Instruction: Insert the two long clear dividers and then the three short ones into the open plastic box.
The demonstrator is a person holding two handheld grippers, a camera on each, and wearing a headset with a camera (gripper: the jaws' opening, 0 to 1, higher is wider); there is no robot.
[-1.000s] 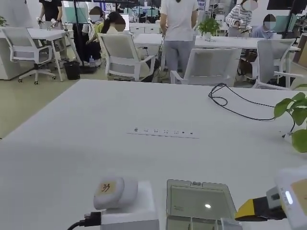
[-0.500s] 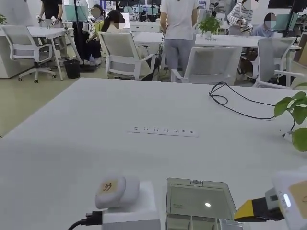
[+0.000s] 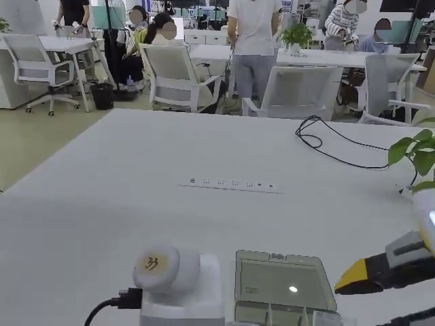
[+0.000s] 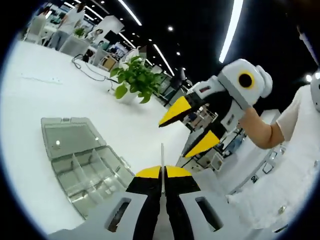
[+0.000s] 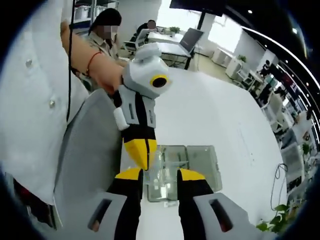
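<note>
White table (image 3: 136,204), taking up the lower two thirds of the head view; the work sits at that frame's bottom edge. Clear plastic box (image 3: 284,285), bottom centre of the head view, with its lid laid back flat toward the top of the frame and its base cut off by the bottom edge. In the left gripper view the box lies at lower left, lid above and base below. The base shows clear walls running both ways and splitting it into several cells, so some dividers are judged already seated. How many there are, and whether both long ones are among them, cannot be told through clear plastic on clear plastic. Right gripper (image 4: 173,140), centre right of the left gripper view, yellow tips spread, holding nothing, apart from the box. Left gripper (image 4: 163,172), bottom centre of its own view, jaws pressed together on a thin clear divider (image 4: 161,152). The divider rises from the tips as a pale sliver, near the base and not yet in it; seen edge-on, long or short cannot be told. Judged status: part done, probably past the middle. Left to do: seat the held divider in its slots, then any pieces remaining.
</note>
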